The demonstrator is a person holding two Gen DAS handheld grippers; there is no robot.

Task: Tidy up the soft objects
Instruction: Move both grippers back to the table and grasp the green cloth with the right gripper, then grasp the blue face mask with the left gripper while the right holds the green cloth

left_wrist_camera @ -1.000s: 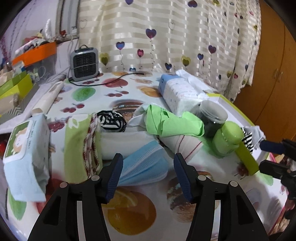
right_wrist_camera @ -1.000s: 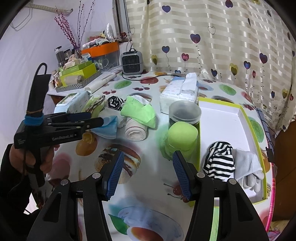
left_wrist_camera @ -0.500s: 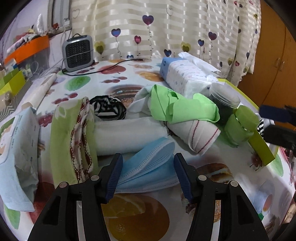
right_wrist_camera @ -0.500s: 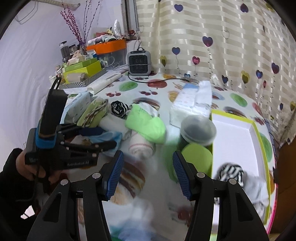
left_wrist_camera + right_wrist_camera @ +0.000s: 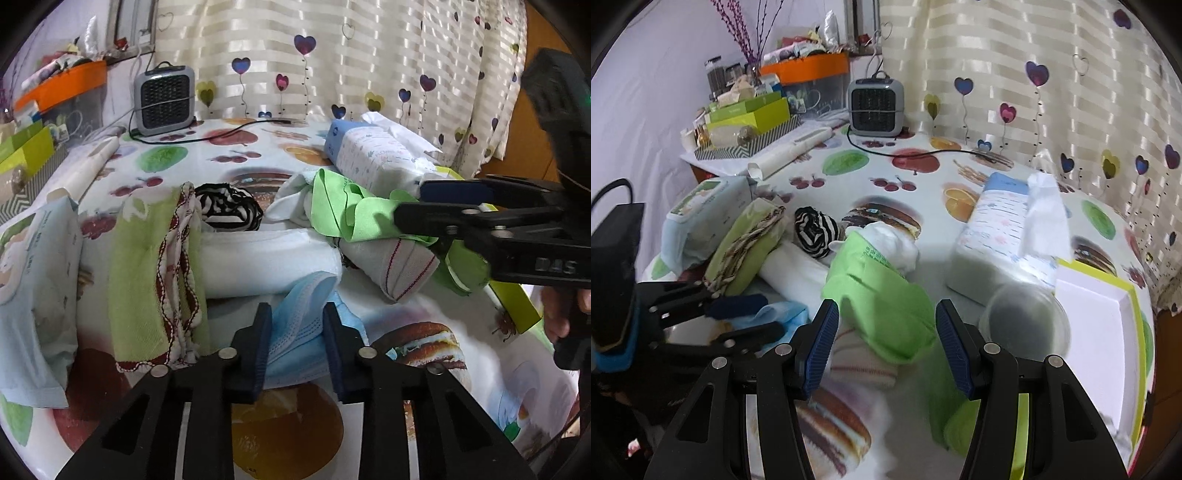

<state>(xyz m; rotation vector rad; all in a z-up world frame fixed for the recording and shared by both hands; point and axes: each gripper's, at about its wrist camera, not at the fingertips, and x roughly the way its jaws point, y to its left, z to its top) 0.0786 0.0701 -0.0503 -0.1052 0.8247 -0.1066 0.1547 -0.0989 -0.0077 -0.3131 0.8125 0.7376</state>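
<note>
Left wrist view, left to right: pale blue wipes pack at the left edge of the fruit-print surface; beside it a green towel with red-and-white trim; a white rolled cloth touching the towel's right side, with a black-and-white striped bundle behind it. Left claw is closing, both pads against a bunched blue face mask lying just in front of the white roll. Further right, a green cloth drapes over a white sock with red stripes; tissue pack behind. Right claw enters from the right edge, held by a hand. Right wrist view: the right claw stands spread, pads either side of the green cloth, not touching it. To the right, a blurred grey-lidded jar, then a white tray with yellow-green rim at the surface edge.
</note>
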